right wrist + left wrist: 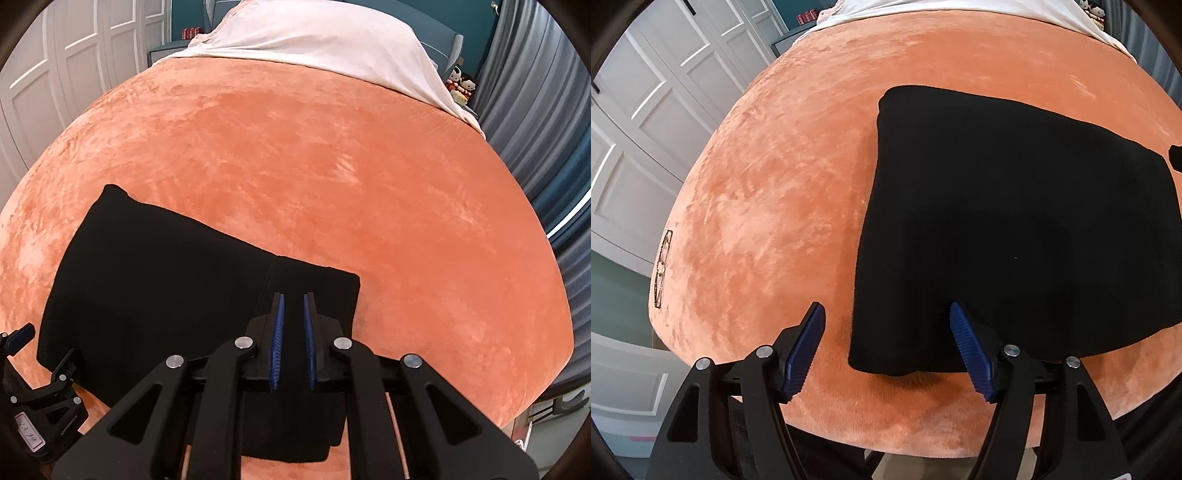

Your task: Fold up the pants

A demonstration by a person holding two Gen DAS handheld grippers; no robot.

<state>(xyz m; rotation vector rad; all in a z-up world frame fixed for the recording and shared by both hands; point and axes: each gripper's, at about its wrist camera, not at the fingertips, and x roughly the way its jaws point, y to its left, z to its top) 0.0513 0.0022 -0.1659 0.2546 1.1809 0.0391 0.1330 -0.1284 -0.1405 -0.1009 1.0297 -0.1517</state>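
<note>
Orange plush bed (369,184) is carrying black pants (1015,221), lying folded compact along its near edge; left claw (886,314) is hovering spread over their near-left corner, apparently ready to grasp, while right claw (294,295) is sitting nearly pressed together above the right end, pinch unconfirmable.

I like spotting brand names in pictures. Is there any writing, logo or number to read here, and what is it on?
No text here can be read.
Tag on the blanket edge: a pattern or logo, too distorted to read.
White sticker on the left tool: small marks, too blurred.
Red cans far back: too small.
Red-and-white label at the lower right edge: cut off, unreadable.
The pants show no label.
</note>
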